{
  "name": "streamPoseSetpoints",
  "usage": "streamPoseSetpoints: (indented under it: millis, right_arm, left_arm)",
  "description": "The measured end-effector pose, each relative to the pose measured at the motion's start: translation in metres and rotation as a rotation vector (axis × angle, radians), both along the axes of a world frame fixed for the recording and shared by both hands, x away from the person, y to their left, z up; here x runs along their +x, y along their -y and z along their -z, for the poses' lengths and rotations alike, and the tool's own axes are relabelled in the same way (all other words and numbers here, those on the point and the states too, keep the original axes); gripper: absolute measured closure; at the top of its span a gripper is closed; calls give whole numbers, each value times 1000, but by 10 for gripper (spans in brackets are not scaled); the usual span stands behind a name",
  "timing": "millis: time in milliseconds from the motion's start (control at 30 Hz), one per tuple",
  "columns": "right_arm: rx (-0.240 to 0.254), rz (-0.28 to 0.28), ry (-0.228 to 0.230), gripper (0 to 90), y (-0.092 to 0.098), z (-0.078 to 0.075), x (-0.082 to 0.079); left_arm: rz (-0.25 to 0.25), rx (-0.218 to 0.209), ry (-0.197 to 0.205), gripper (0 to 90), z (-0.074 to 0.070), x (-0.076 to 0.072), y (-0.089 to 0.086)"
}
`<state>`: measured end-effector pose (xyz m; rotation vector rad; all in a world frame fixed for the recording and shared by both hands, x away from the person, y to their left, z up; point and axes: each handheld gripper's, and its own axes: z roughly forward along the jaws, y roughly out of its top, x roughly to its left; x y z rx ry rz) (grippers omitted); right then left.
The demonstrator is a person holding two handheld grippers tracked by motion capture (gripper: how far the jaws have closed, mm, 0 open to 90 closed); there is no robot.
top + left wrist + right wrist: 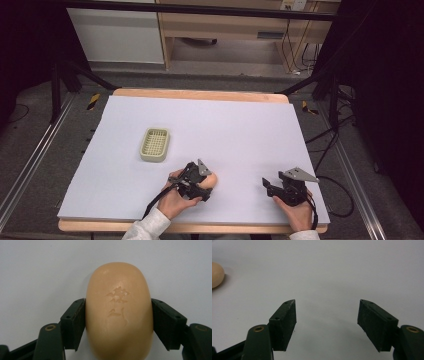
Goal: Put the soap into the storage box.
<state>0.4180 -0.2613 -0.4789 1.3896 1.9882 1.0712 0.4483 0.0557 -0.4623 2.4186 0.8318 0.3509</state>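
Soap bar (119, 312): peach oval with a stamped mark, lay at the near middle of the white table (240, 130).
Left gripper (118, 322): jaws stood against both long sides of the bar, closed on it.
Right gripper (327, 320): jaws spread wide, nothing between them, resting near the table's right front.
Soap dish (154, 144): pale slotted tray, empty, well apart to the left rear.
Progress: grasp appeared made; judged remaining, carrying the bar to the dish.
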Motion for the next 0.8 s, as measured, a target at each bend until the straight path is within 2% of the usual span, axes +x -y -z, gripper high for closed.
streamPoseSetpoints:
  millis: [233,500,800]
  right_arm:
    - [2,1,3,311,1,0,-1]
    - [8,1,-1,306,1,-1,-2]
    - [7,1,4,305,1,-1,-2]
  left_arm:
    - [-1,-29,8,316,-12,-5,-4]
    - [-2,-40,15,317,-21,-7,-12]
    - [-27,-62,26,317,-29,-8,-26]
